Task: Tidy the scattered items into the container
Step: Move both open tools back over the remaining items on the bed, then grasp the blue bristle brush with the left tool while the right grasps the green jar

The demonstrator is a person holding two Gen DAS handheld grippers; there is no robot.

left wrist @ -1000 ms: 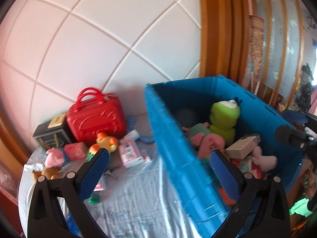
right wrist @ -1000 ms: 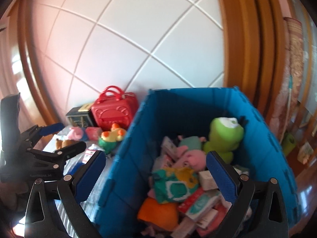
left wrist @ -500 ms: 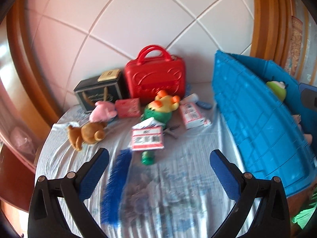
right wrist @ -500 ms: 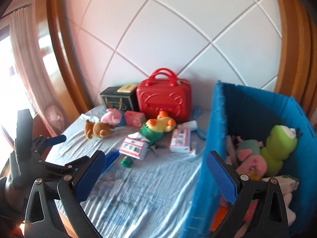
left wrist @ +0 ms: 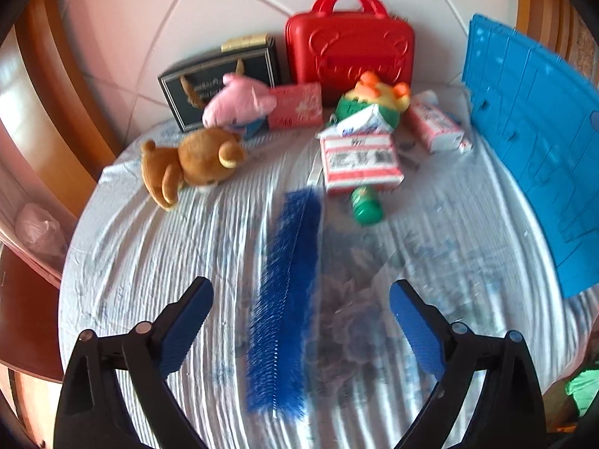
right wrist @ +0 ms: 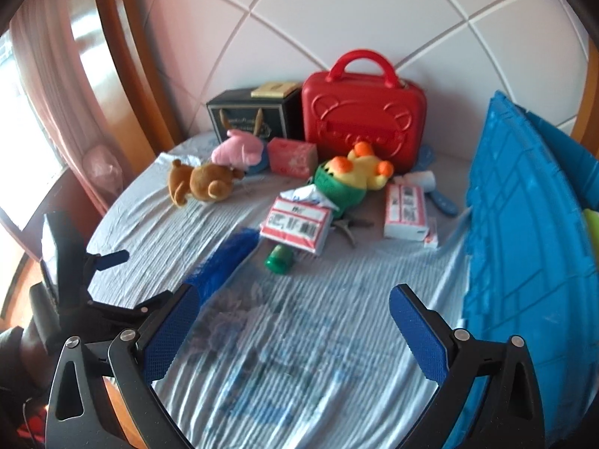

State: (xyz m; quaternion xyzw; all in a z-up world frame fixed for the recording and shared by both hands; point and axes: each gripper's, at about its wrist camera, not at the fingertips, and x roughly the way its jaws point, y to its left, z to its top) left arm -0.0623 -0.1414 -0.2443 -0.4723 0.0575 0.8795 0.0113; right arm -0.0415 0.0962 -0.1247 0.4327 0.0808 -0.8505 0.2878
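Left wrist view: the left gripper (left wrist: 301, 321) is closing, nothing pinched yet; the blue brush (left wrist: 286, 299) lies lower centre between its jaws, light, bristly, best taken across its stiff spine.

Right wrist view: the right gripper (right wrist: 294, 331) stands spread and empty; the blue container (right wrist: 524, 247) fills the right edge.

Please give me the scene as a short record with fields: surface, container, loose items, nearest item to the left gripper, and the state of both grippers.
surface: table under a wrinkled pale cloth
container: blue crate, at the right edge
loose items: blue bristle brush, brown bear plush, pink plush, red-and-white packet, green bottle, duck plush
back row: red case, black box
nearest to left gripper: blue bristle brush
left gripper: empty, jaws closing
right gripper: open, empty
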